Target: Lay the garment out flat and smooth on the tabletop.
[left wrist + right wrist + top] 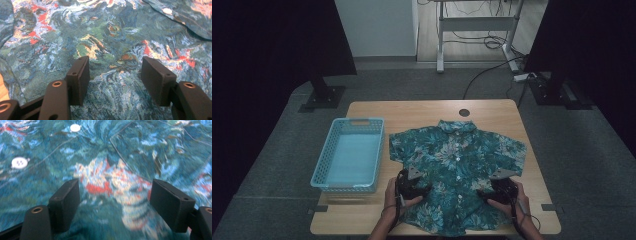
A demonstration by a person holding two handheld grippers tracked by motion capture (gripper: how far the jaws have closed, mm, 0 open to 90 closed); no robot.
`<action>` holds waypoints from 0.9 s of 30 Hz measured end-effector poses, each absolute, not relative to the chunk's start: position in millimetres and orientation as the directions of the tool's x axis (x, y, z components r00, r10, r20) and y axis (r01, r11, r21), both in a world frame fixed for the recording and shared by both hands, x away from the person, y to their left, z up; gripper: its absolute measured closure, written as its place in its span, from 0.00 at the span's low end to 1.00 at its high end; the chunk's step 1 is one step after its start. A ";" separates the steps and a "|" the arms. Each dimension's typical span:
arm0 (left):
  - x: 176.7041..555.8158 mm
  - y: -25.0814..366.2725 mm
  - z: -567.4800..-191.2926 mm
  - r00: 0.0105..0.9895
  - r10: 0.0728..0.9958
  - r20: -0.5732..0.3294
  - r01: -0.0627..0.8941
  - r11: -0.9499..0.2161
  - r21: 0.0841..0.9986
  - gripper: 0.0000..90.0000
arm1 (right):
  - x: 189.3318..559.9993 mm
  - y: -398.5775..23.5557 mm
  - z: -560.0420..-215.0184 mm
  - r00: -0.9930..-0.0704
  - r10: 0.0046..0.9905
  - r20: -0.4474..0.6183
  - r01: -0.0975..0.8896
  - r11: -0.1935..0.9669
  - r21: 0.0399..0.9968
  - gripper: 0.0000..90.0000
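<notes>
- A small flowery shirt (457,175) is laid flat on the wooden table (412,112), front side up, with its buttons done up.
- The shirt is found in the middle and right part of the table, just beside a light blue basket (348,155) on its left.
- The collar is pointed away from the person, toward the far edge. The bottom hem is pointed toward the person, at the near edge.
- The long way of the shirt is run from near to far. The two short sleeves are spread out to the left and to the right.
- The left gripper (411,186) is held over the lower left part of the shirt. Its jaws are seen wide apart in the left gripper view, and nothing is pinched between them.
- The right gripper (502,188) is held over the lower right part. Its jaws are also spread apart, with only flat cloth seen below them.
- The step in hand is judged to be getting ready to grab the shirt low down on both sides, maybe for a fold.
- For a good grab, the jaws should be brought down at an edge or a small bump of cloth, not on the flat middle.
- Both sides should be taken at the same height, so the shirt is kept straight.
- The white buttons (19,162) should be kept out of the jaws.
</notes>
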State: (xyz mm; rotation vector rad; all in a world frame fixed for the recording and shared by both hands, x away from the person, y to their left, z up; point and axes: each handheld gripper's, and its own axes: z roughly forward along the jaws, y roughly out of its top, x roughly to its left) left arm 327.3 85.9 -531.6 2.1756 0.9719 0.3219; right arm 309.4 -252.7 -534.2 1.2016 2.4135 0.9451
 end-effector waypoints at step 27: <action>260.2 97.9 -531.5 0.748 0.661 -0.063 0.493 -0.490 0.719 0.45 | 247.5 -262.3 -536.2 -0.652 0.757 0.036 0.559 0.448 0.698 0.25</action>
